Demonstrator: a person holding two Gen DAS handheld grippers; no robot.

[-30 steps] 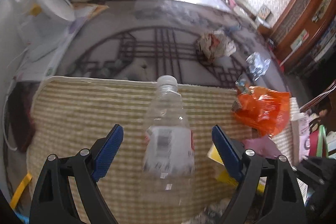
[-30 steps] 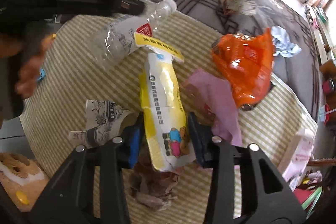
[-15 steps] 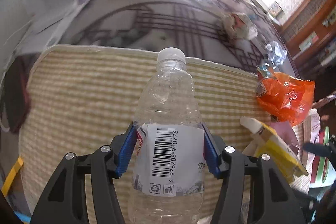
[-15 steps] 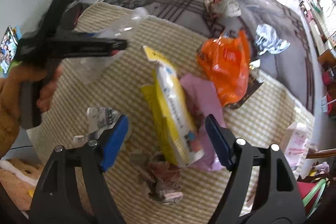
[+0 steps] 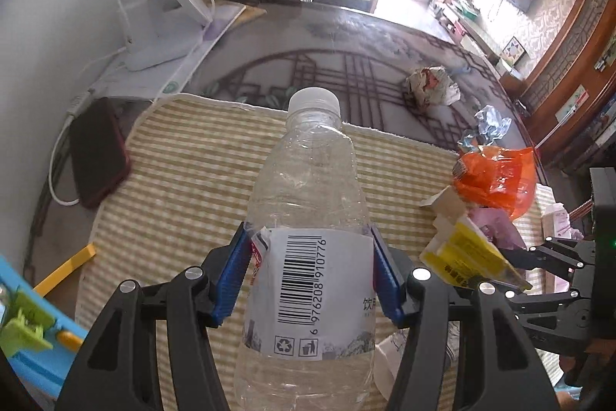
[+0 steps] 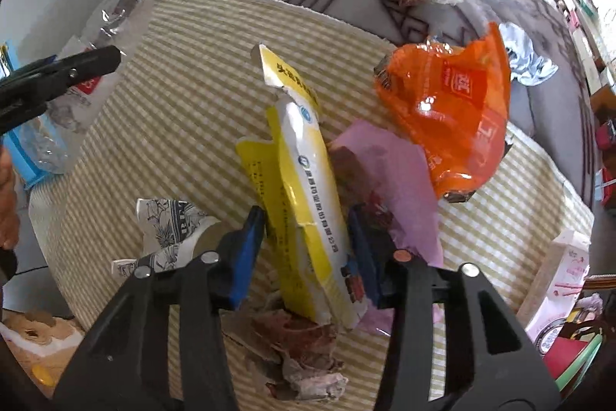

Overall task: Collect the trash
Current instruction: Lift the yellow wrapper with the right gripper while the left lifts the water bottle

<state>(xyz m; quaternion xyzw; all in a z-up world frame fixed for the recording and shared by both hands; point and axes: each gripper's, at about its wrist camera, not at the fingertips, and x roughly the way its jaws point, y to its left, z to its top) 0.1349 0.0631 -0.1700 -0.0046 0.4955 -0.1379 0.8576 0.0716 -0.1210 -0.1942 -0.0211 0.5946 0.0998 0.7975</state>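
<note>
My left gripper [image 5: 308,268] is shut on a clear empty plastic bottle [image 5: 308,218] with a white cap, held above the striped mat [image 5: 200,172]. The bottle also shows in the right wrist view [image 6: 96,37], with the left gripper [image 6: 57,72] on it. My right gripper [image 6: 308,245] is shut on a flattened yellow and white carton [image 6: 308,187], which also shows in the left wrist view [image 5: 466,253]. An orange plastic bag [image 6: 450,103], a pink paper [image 6: 392,180], a printed paper scrap [image 6: 169,230] and a brown crumpled wad [image 6: 300,345] lie on the mat.
A crumpled paper ball [image 5: 431,85] and a clear crumpled wrapper [image 5: 489,124] lie on the glass table [image 5: 308,64] beyond the mat. A dark red phone [image 5: 98,156] lies at the mat's left edge. A white fan [image 5: 161,14] stands at the back left. A pink box [image 6: 562,284] is at the right.
My left gripper closed on the bottle and lifted it. My right gripper opened half a second ago and has closed on the yellow carton again.
</note>
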